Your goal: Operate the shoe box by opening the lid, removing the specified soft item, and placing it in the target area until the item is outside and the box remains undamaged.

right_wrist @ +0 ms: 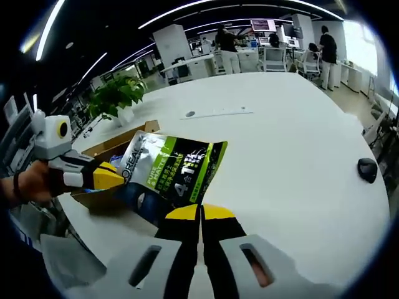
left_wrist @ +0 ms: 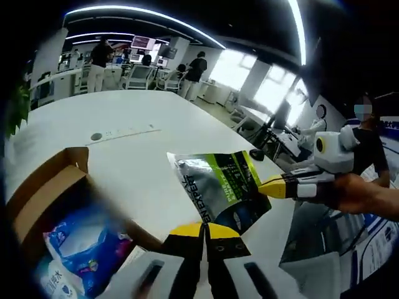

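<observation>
While you are holding the grey-green pouch (left_wrist: 218,184) with both tools, it is hanging in the air above the white tabletop (left_wrist: 143,156), just beside the open cardboard shoe box (left_wrist: 37,193) and already outside of it. The fingers of the left gripper (left_wrist: 202,232) are pressing together on one edge of the pouch, and the fingers of the right gripper (right_wrist: 201,215) are closing on another edge in the same way, so the pouch is stretching between your two hands. A blue soft pack (left_wrist: 81,246) is lying inside the box. I think the main risk is coming from this double grip: if your hands are moving apart, the thin film is probably tearing or slipping out from one side. If you are releasing one side too early, the pouch is swinging and maybe hitting the box wall or falling back inside. Lowering it too near the box flap is also risking a bent flap.
</observation>
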Action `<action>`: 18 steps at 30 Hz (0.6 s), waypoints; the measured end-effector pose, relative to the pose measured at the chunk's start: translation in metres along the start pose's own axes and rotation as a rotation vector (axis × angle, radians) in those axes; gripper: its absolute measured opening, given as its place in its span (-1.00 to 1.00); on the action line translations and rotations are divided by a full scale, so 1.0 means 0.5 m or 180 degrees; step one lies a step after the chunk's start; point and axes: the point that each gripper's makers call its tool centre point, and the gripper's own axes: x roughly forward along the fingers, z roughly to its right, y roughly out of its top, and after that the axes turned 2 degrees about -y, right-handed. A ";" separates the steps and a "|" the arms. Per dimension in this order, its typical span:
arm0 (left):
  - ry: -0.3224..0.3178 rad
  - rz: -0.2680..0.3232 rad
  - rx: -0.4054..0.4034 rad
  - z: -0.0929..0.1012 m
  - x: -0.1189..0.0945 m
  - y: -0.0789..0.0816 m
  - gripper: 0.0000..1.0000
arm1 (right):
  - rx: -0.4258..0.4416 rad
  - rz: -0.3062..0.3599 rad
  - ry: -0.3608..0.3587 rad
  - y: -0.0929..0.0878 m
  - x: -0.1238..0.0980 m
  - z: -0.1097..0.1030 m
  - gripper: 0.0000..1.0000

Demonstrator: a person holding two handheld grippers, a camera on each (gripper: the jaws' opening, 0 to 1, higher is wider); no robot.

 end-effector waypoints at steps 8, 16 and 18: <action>0.0040 -0.0033 -0.0045 -0.001 0.039 0.008 -0.99 | -0.0019 -0.0066 0.0029 0.017 0.019 0.041 -1.00; 0.0150 -0.0118 -0.0048 -0.013 0.086 0.010 -0.99 | -0.0062 -0.0201 0.0082 0.019 0.062 0.081 -1.00; 0.0190 -0.0174 -0.0033 -0.019 0.096 0.002 -0.99 | -0.0075 -0.0235 0.0105 0.017 0.073 0.088 -1.00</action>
